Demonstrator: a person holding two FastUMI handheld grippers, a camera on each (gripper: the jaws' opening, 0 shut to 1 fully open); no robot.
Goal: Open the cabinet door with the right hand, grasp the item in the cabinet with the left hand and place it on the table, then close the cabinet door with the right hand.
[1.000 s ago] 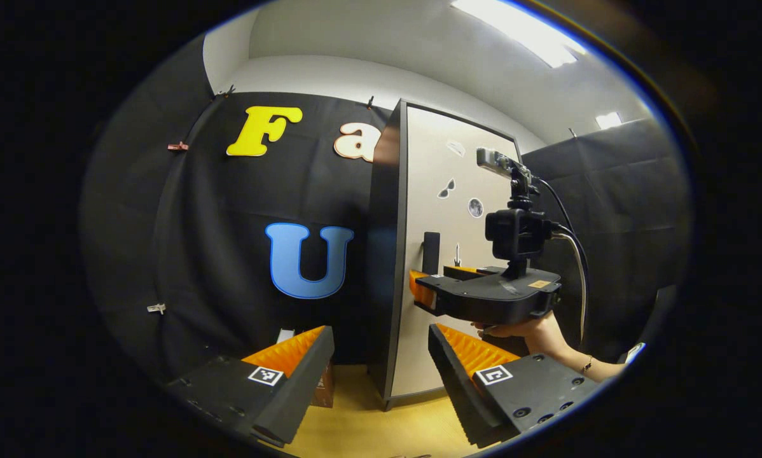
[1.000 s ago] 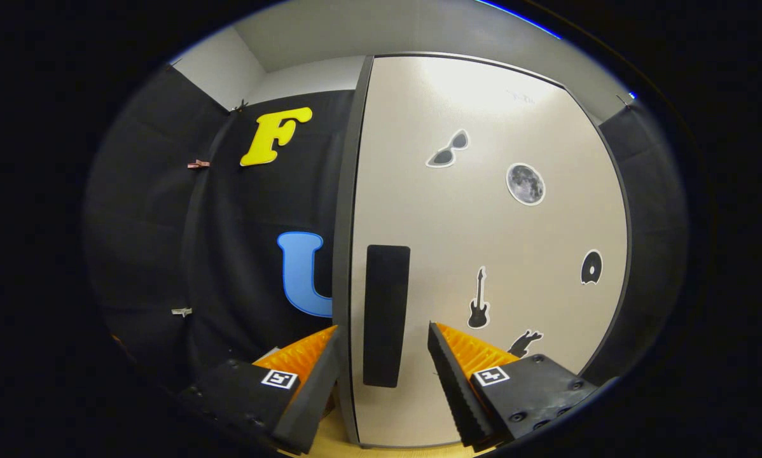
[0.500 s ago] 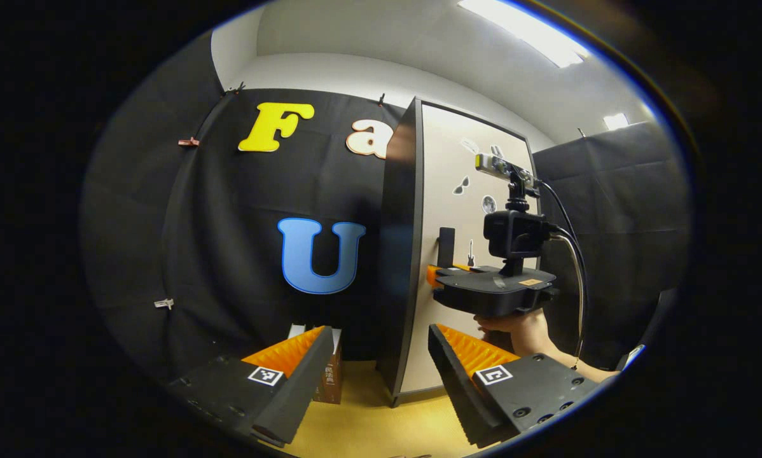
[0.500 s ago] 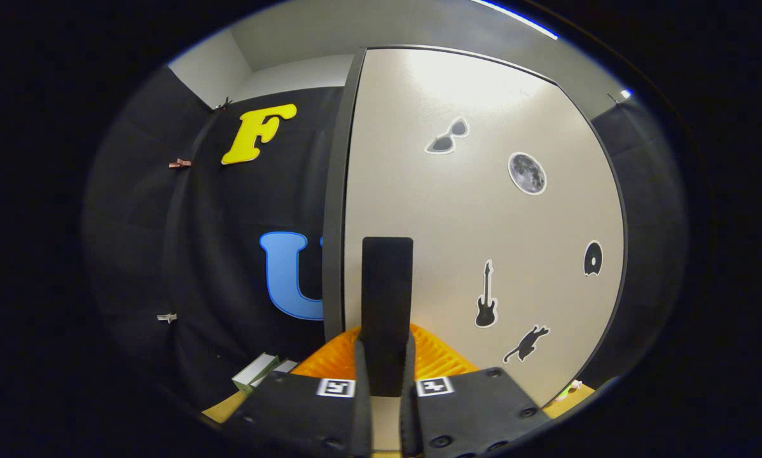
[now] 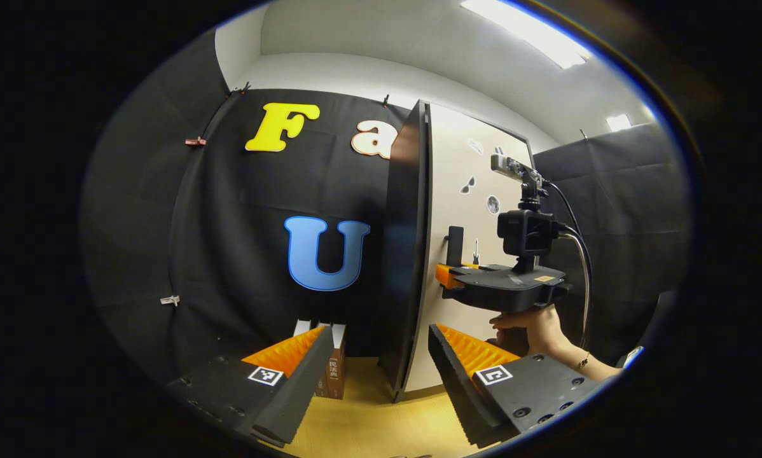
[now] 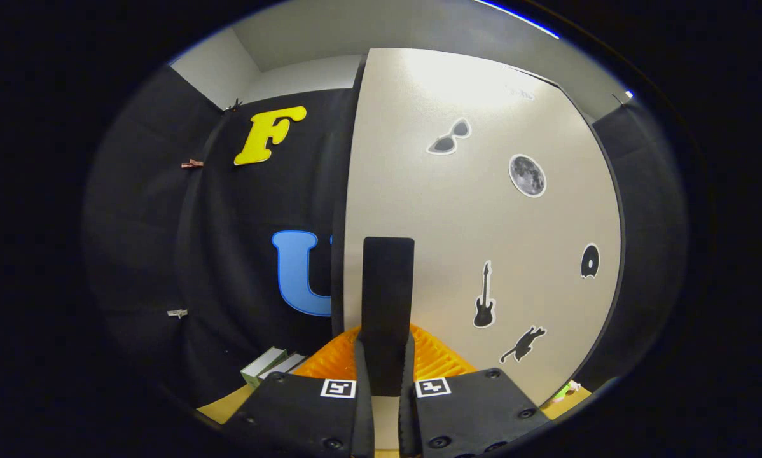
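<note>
Right gripper view: gripper (image 6: 384,375) on door handle (image 6: 387,299).

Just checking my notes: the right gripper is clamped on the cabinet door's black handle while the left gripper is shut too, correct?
Not quite. The right gripper is clamped on the black handle of the cabinet door, but the left gripper is open, its fingers spread wide apart with nothing between them, as the left gripper view shows.
</note>
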